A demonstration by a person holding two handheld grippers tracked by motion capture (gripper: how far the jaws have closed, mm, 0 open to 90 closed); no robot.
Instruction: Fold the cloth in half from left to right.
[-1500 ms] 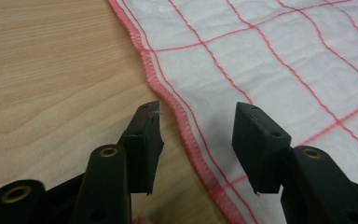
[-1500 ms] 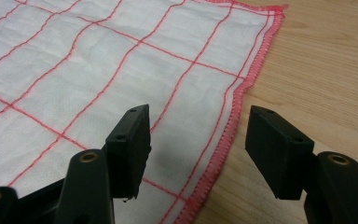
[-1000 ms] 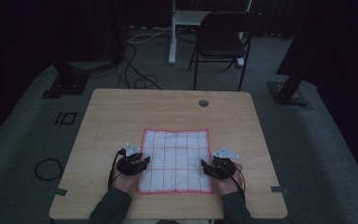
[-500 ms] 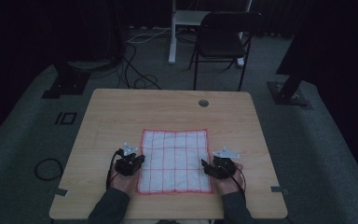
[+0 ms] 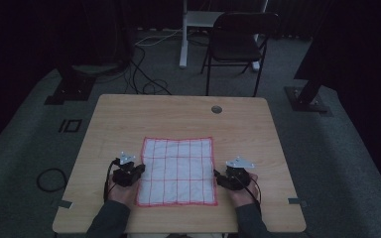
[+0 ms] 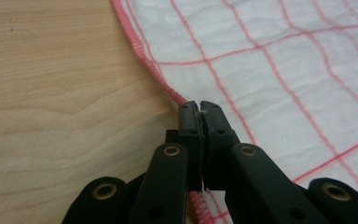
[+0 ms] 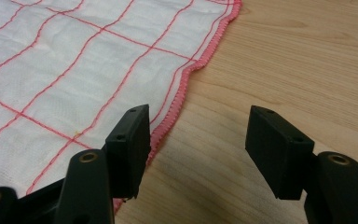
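One thin cloth (image 5: 177, 171), white w/ red grid, is spread flat near the table's (image 5: 129, 119) front edge; judged light, soft, floppy. Its left hem is pinched by the left gripper (image 6: 200, 105), jaws just closed. The right gripper (image 7: 196, 133) is held wide at the right hem; grip best taken there.

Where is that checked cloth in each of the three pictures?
High view: cloth lies mid-table, between the two grippers.
Left gripper view: cloth covers the upper right, beyond the shut jaws.
Right gripper view: cloth covers the upper left.
Shared landmark: its red hem against the wooden table.
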